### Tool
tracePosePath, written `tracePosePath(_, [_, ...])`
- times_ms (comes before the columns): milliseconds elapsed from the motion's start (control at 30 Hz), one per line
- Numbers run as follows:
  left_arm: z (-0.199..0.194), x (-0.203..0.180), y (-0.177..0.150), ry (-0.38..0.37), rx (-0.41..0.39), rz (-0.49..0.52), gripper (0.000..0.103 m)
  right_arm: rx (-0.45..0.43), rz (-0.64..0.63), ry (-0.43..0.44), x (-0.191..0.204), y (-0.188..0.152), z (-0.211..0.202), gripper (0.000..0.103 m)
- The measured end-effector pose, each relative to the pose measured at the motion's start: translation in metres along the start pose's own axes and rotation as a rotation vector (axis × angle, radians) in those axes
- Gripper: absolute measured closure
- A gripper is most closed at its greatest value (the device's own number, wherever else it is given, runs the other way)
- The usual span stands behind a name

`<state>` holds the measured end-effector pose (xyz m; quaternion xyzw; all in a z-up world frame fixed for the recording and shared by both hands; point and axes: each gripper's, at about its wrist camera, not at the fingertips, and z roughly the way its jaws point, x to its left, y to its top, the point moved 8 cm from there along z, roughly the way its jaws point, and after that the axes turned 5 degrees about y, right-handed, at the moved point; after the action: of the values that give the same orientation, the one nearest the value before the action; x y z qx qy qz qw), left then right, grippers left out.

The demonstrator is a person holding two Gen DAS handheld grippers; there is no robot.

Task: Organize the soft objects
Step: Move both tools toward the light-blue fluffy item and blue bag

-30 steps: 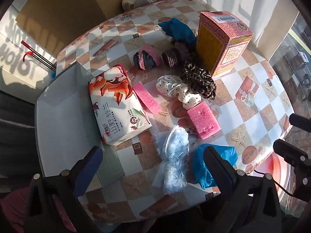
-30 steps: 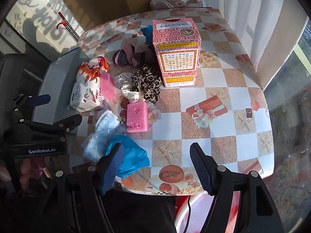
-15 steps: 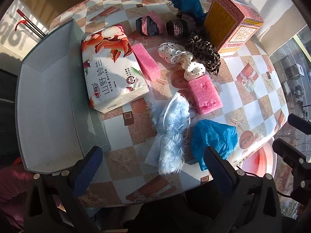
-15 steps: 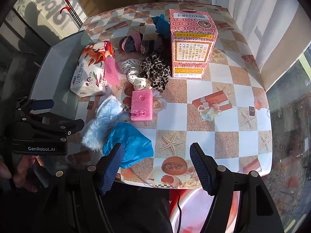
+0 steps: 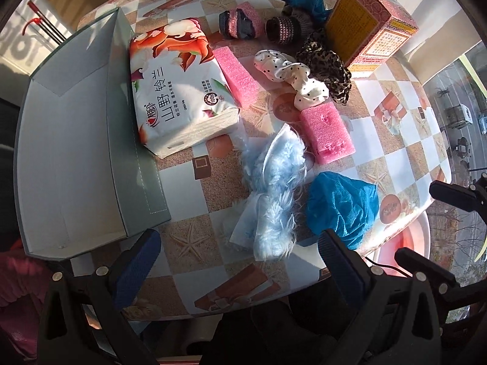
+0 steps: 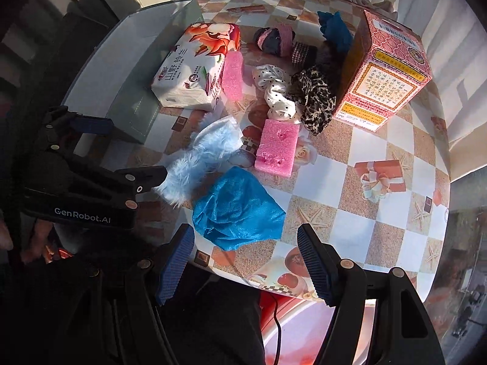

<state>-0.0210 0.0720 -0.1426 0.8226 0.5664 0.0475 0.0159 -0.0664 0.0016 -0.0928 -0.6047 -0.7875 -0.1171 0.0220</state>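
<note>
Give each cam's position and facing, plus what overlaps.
Left wrist: on the left gripper, facing down-forward at the checkered table and grey open box; own open fingers show.
Right wrist: on the right gripper, same facing; open fingers and left gripper show.
Shared: crumpled blue plastic bag, fluffy light-blue cloth.

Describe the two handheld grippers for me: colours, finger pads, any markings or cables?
Both are matte black frames with silver screws. The left gripper and right gripper have blue textured finger pads. White "GenRobot.AI" lettering marks the left gripper's body in the right wrist view. A thin black cable hangs below the right one.
</note>
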Motion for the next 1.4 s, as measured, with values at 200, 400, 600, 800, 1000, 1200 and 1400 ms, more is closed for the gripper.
tracePosePath(200, [-0.014, 0.008, 0.026, -0.010, -0.036, -0.027, 0.000, -0.053, -0.021, -0.038, -0.012, 0.026, -0.016, 0.031])
tracePosePath(400, [-0.044, 0.005, 0.060, 0.023, -0.161, 0.004, 0.000, -0.180, 0.007, -0.124, -0.039, 0.060, -0.047, 0.031])
tracePosePath(600, [-0.067, -0.004, 0.086, 0.063, -0.263, 0.061, 0.000, -0.290, 0.061, -0.184, -0.062, 0.083, -0.077, 0.031])
tracePosePath(800, [-0.080, 0.002, 0.103, 0.055, -0.313, 0.034, 0.000, -0.370, 0.144, -0.238, -0.086, 0.097, -0.100, 0.031])
tracePosePath(1000, [-0.082, 0.008, 0.103, 0.045, -0.325, 0.009, 0.000, -0.381, 0.103, -0.226, -0.072, 0.103, -0.103, 0.031])
tracePosePath(1200, [-0.068, 0.013, 0.083, 0.016, -0.267, -0.003, 0.000, -0.292, 0.019, -0.158, -0.037, 0.094, -0.074, 0.031])
tracePosePath(1400, [-0.037, 0.003, 0.045, -0.011, -0.152, 0.056, 0.001, -0.112, 0.020, -0.100, -0.019, 0.060, -0.029, 0.031])
